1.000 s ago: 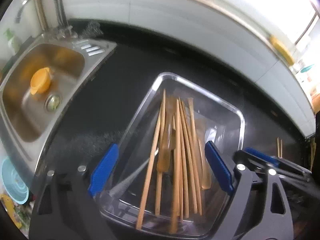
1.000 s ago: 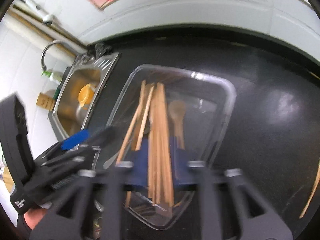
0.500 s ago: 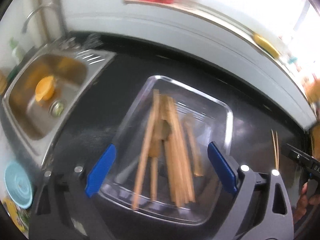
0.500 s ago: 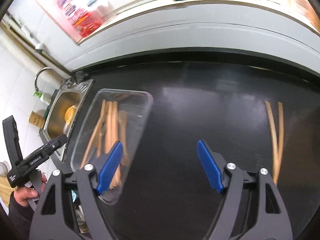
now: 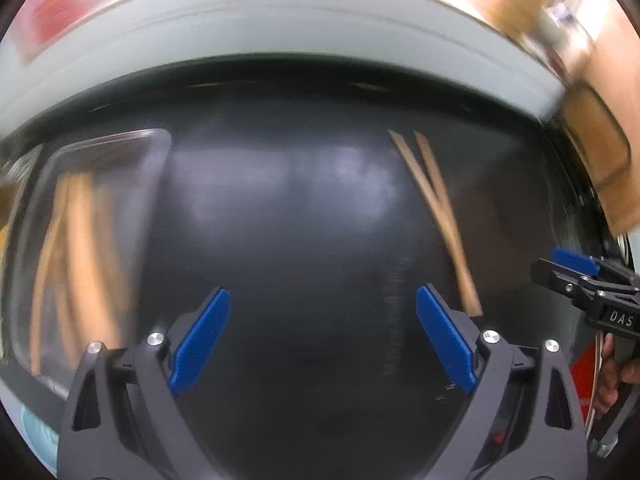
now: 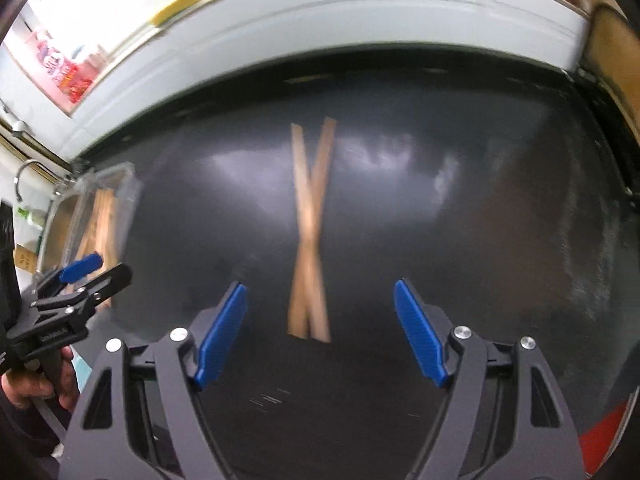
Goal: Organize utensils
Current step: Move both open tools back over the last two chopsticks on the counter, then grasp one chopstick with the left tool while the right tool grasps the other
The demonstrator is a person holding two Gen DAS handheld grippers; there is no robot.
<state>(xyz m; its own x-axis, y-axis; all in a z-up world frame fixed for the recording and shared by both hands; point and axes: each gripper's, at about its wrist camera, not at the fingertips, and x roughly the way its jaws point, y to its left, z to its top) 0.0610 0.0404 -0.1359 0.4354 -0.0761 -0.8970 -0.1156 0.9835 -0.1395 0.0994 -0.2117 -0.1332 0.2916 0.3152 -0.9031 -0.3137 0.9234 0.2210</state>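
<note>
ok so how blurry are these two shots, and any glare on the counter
Left wrist view: heavy motion smear on the clear tray and wall, chopsticks softer, pale glare patches on the black counter. Right wrist view: crossed chopsticks smeared, glare streaks to their right, fisheye bending the counter edge.

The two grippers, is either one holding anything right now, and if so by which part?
Nothing is held. The left gripper and right gripper both have open, empty jaws above the black counter. The crossed chopsticks lie loose on it, untouched.

Black claw (image 6: 320,332) frames carry ribbed blue pads (image 6: 222,334) and silver screws (image 6: 178,335).
</note>
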